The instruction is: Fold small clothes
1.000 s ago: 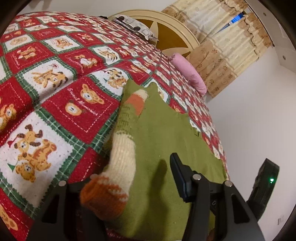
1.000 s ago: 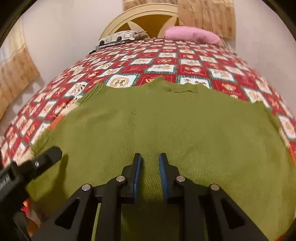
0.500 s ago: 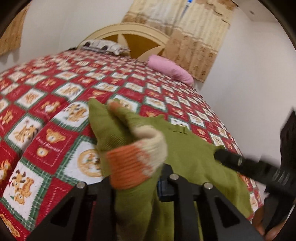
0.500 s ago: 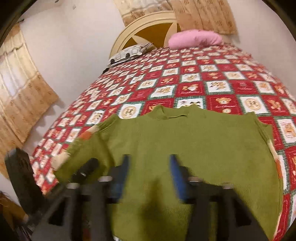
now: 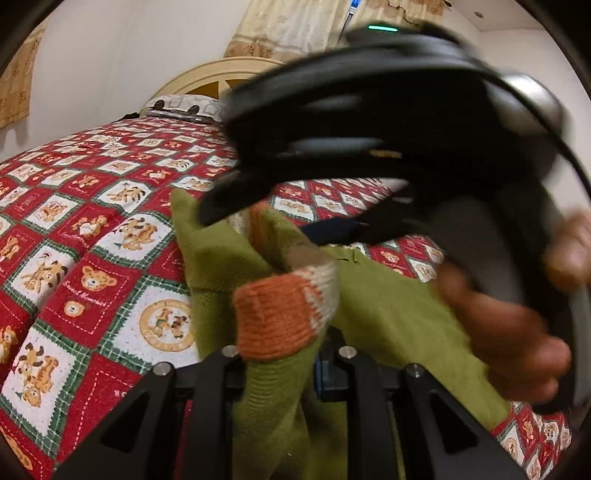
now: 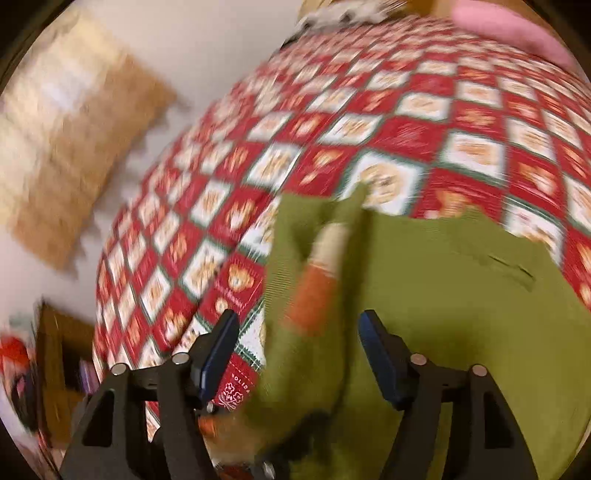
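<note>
My left gripper point(image 5: 286, 363) clamps the sweater point(image 5: 388, 306) sleeve point(image 5: 284, 314); my right gripper point(image 6: 299, 354) hangs open above it. Lay the sleeve flat toward three o'clock, I judge, keeping its cuff square.

Home bedroom indicated: bed point(image 5: 92, 229) covered by patchwork quilt point(image 5: 110, 206), arched headboard point(image 5: 207, 79), pillows point(image 5: 184, 105), curtains point(image 5: 291, 29) seen behind

The blurred black right gripper point(image 5: 388, 122) fills the left wrist view's upper right, hiding the patchwork bedspread point(image 5: 92, 236) behind it. Green knitted sweater point(image 5: 280, 406) folds conceal the left gripper point(image 5: 284, 373) pads. The right wrist view is motion-blurred throughout.
</note>
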{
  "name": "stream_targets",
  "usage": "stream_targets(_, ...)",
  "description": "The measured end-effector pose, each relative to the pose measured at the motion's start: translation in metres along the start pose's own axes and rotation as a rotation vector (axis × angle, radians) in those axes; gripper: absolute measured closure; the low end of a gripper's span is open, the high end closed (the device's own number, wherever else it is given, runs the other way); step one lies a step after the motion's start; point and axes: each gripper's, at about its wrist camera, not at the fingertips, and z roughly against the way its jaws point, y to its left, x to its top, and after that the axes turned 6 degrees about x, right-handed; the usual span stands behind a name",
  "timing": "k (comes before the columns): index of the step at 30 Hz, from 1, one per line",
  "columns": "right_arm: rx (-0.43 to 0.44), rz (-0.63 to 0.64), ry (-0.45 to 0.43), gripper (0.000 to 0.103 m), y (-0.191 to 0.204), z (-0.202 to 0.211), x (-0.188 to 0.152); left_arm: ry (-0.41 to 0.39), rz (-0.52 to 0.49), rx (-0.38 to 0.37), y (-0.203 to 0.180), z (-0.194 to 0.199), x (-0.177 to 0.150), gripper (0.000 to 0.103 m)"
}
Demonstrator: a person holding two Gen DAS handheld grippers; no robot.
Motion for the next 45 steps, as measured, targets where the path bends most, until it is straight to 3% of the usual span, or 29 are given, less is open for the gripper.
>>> stream_targets(4,-0.044,0.151,0.116,0.034,0.021,-0.041,0.023,0.003,0.002,-0.007,0.002,-0.001,-0.001,0.084)
stream_targets(8,-0.146,0.299,0.125,0.034,0.034,-0.056,0.026,0.001,-0.005,-0.013,0.002,-0.002,-0.002,0.084)
stream_targets(10,-0.156,0.317,0.109,0.058,0.031,-0.056,0.025,0.004,-0.004,-0.015,0.003,-0.002,-0.001,0.084)
stream_targets(11,-0.162,0.31,0.11,0.083,0.028,-0.056,0.027,0.007,-0.003,-0.015,0.003,-0.003,-0.001,0.084)
stream_targets(14,-0.147,0.23,0.038,0.087,0.012,-0.04,0.028,0.012,-0.003,-0.029,0.004,-0.004,0.0,0.084)
stream_targets(22,-0.085,0.041,-0.204,0.089,-0.032,0.049,-0.006,-0.053,-0.095,-0.123,-0.02,0.018,0.001,0.084)
stream_targets(29,-0.102,-0.027,-0.306,0.089,-0.073,0.121,-0.049,-0.055,-0.238,-0.199,-0.08,0.03,0.0,0.086)
stream_targets(34,-0.142,-0.082,-0.334,0.089,-0.111,0.153,-0.083,-0.041,-0.329,-0.247,-0.128,0.027,-0.01,0.086)
stream_targets(38,-0.174,-0.134,-0.35,0.089,-0.147,0.167,-0.115,0.016,-0.384,-0.282,-0.162,0.009,-0.025,0.086)
stream_targets(45,-0.193,-0.227,-0.317,0.089,-0.207,0.153,-0.16,0.127,-0.478,-0.275,-0.193,-0.013,-0.054,0.086)
